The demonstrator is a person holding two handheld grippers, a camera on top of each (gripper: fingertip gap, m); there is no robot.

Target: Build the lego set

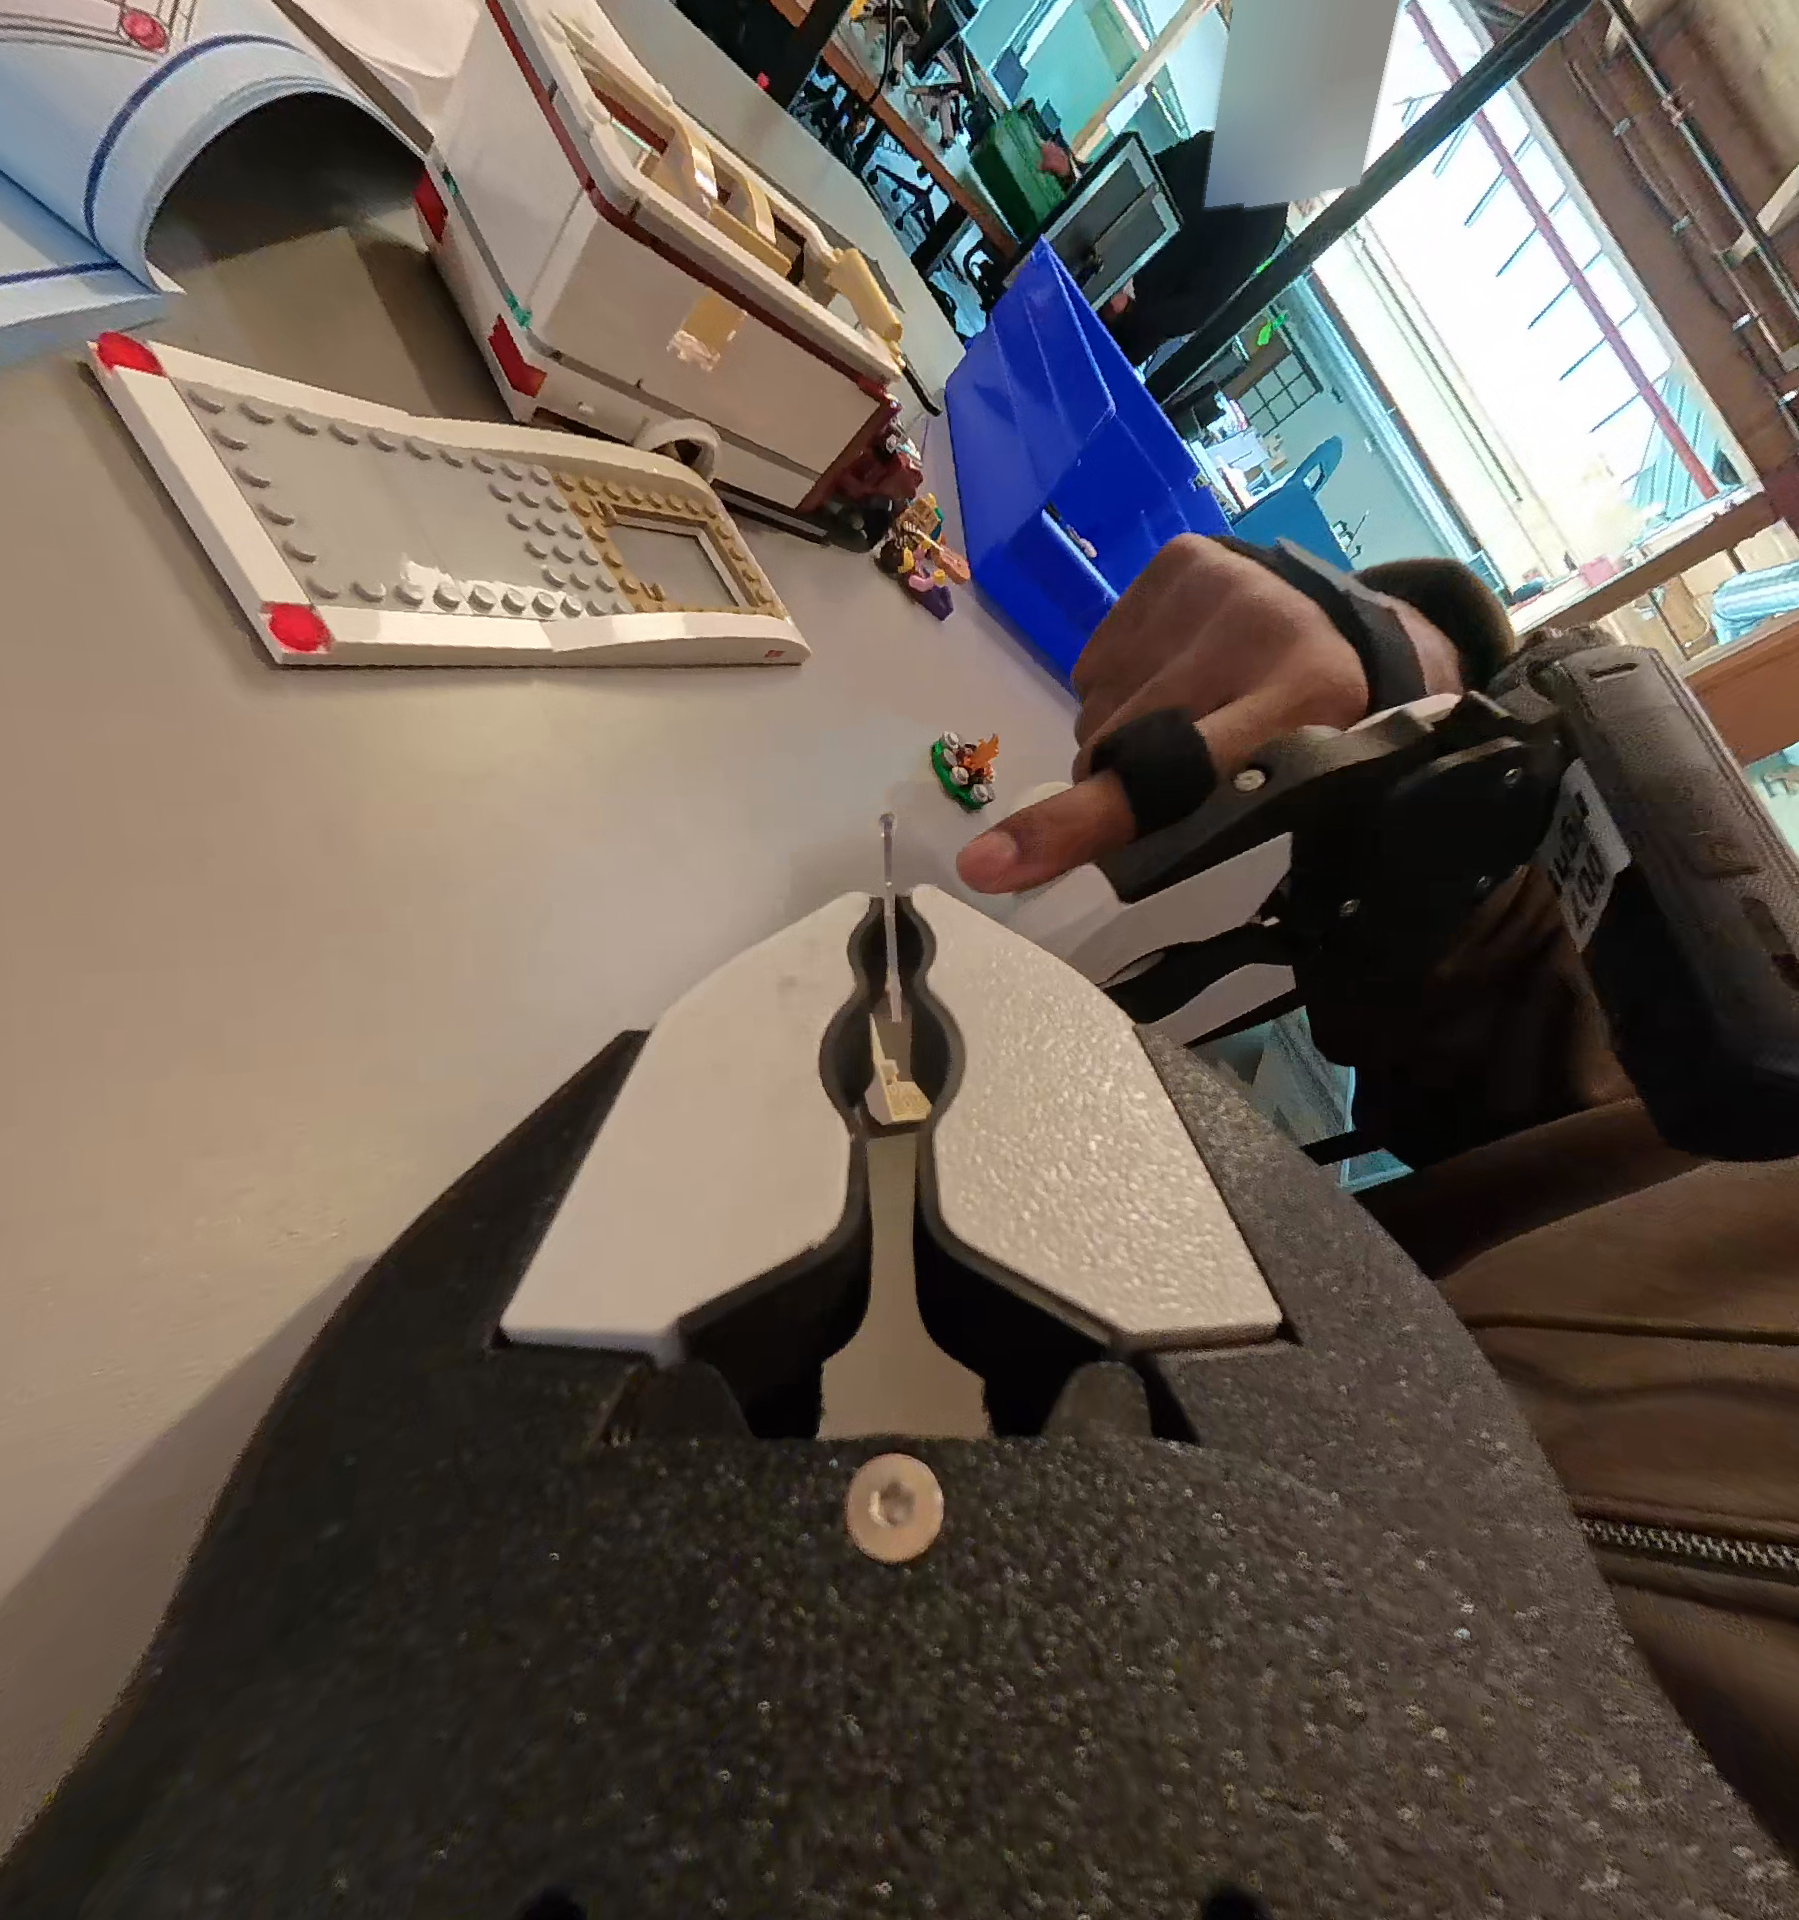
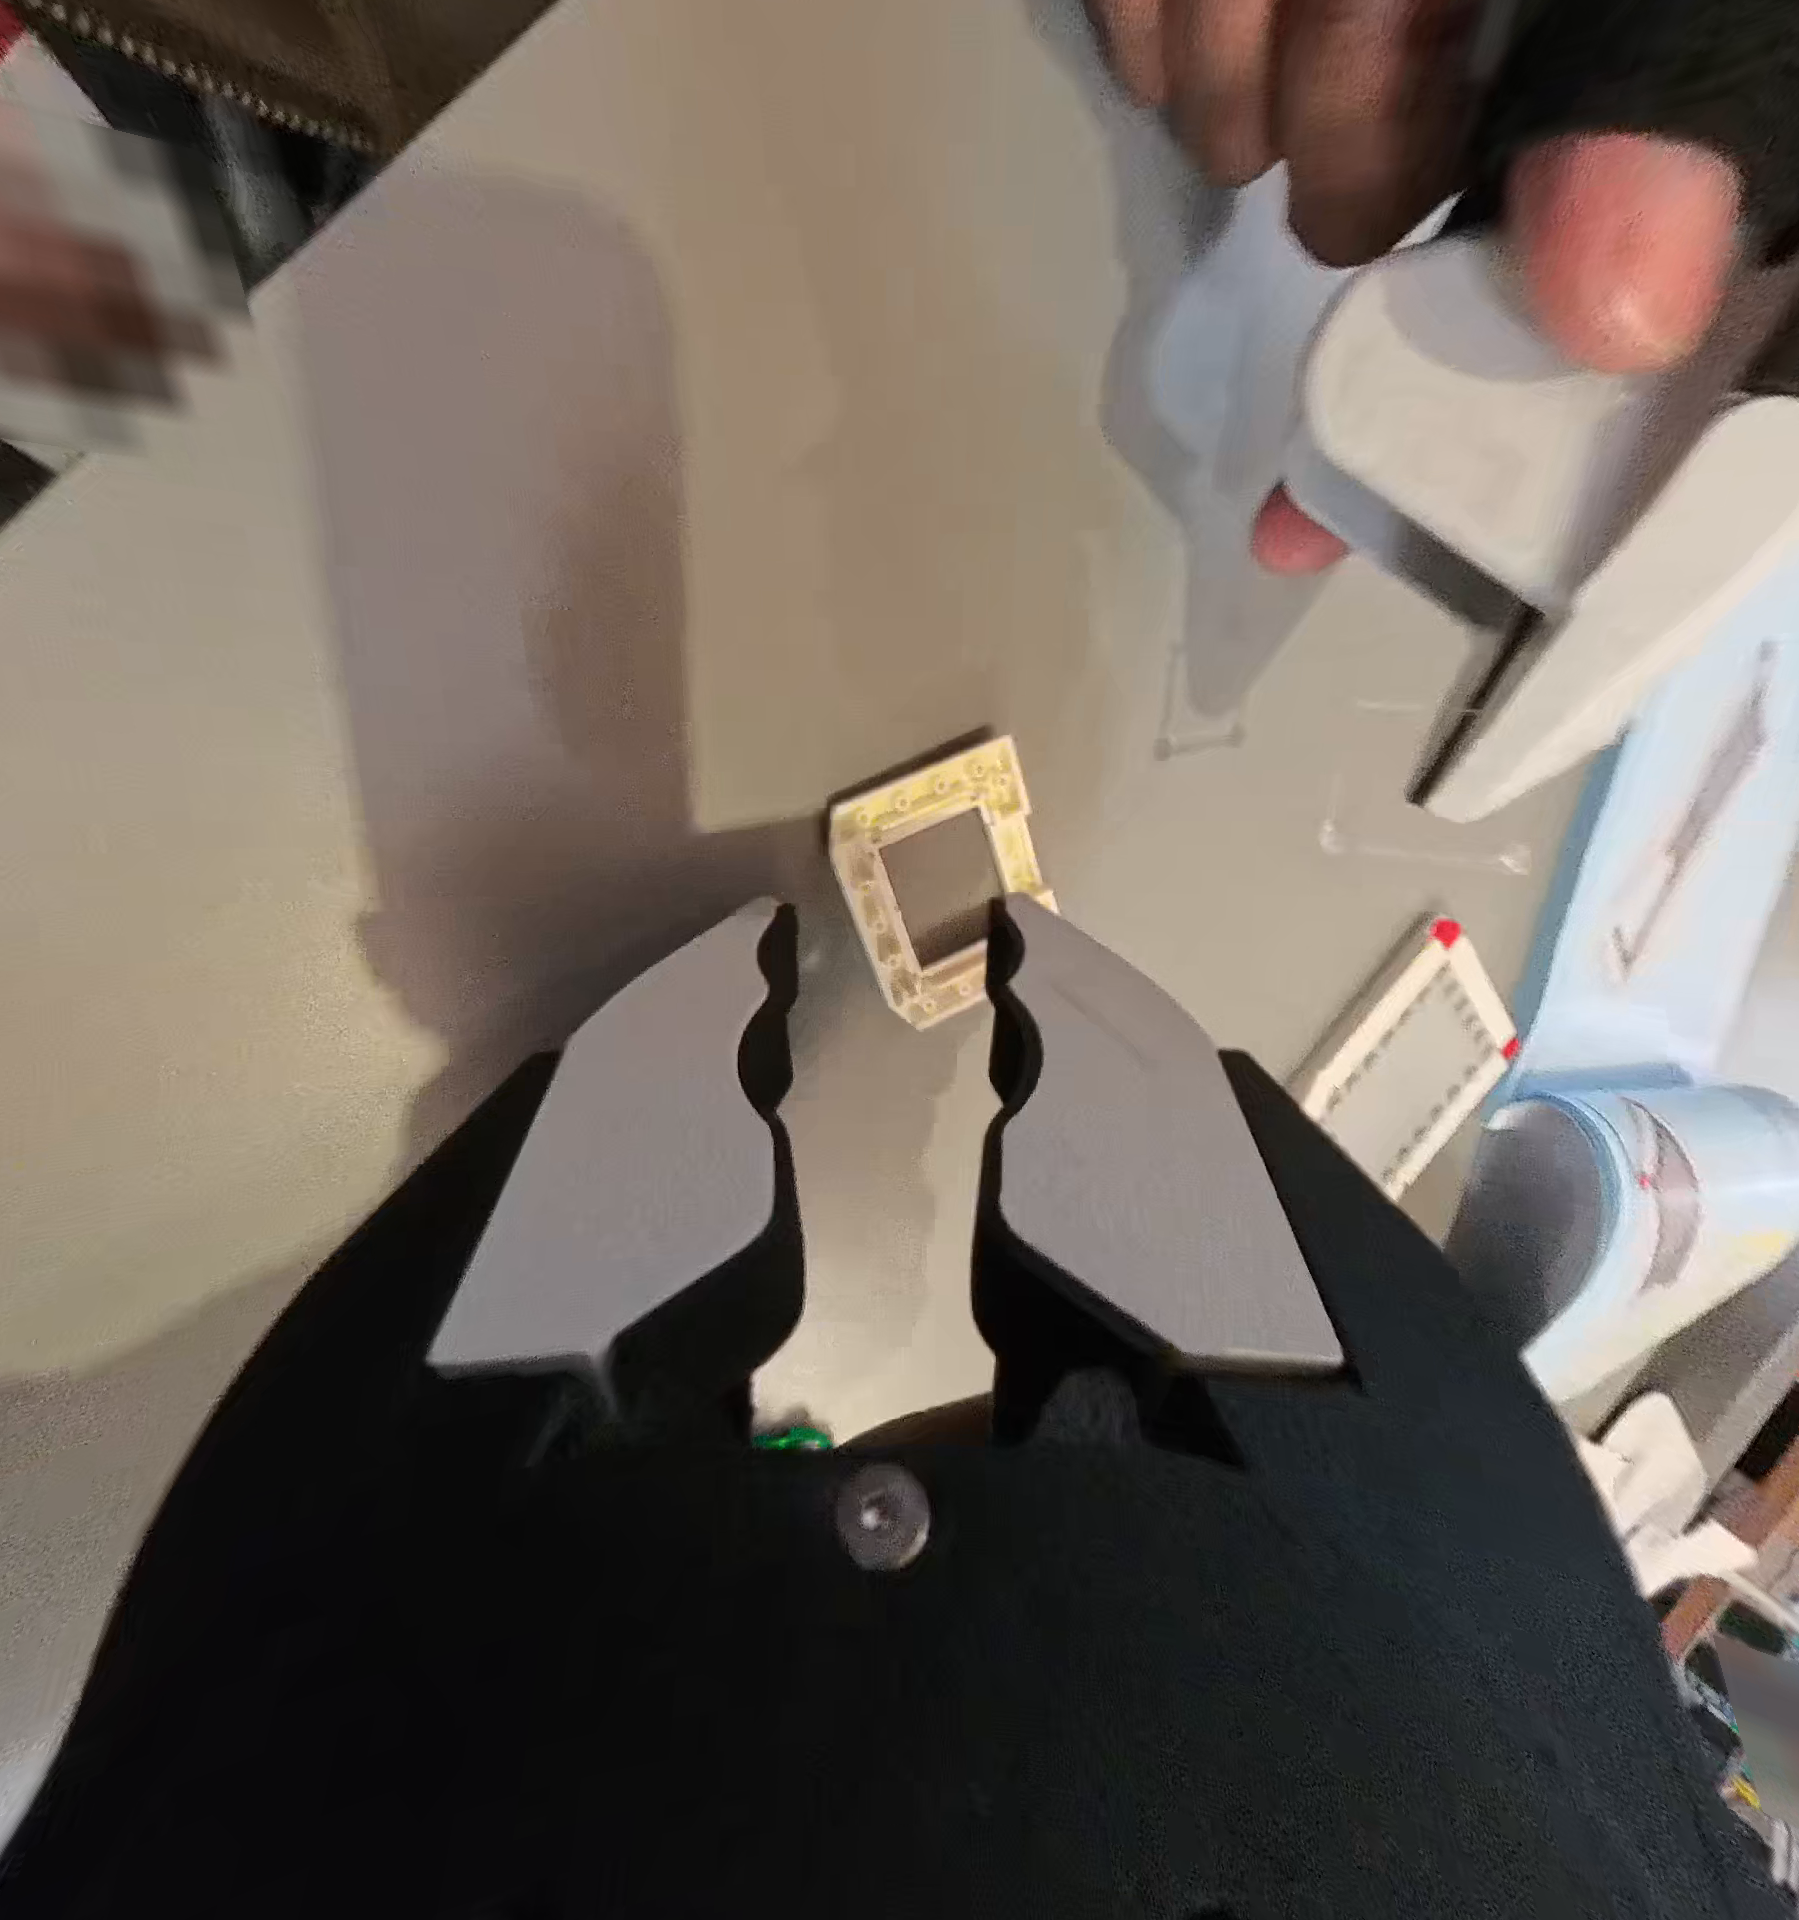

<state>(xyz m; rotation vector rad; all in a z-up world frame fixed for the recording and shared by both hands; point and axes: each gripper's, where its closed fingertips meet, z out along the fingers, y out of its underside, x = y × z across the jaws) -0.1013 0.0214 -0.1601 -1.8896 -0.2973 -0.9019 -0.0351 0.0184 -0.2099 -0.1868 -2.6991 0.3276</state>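
Pinching hard, the left gripper point(image 1: 890, 914) has its fingers point(image 1: 760, 1049) closed on a thin clear panel point(image 1: 888, 873), held on edge so it stands up from the tips. Over at the right gripper point(image 2: 890, 914), the fingers point(image 2: 666, 1091) are spread with nothing between them, hovering just above a tan window frame point(image 2: 942, 883) lying flat on the desk point(image 2: 521, 623). Further off sit the white studded roof plate point(image 1: 438, 520), the camper model point(image 1: 666, 260) and the blue bin point(image 1: 1061, 447).
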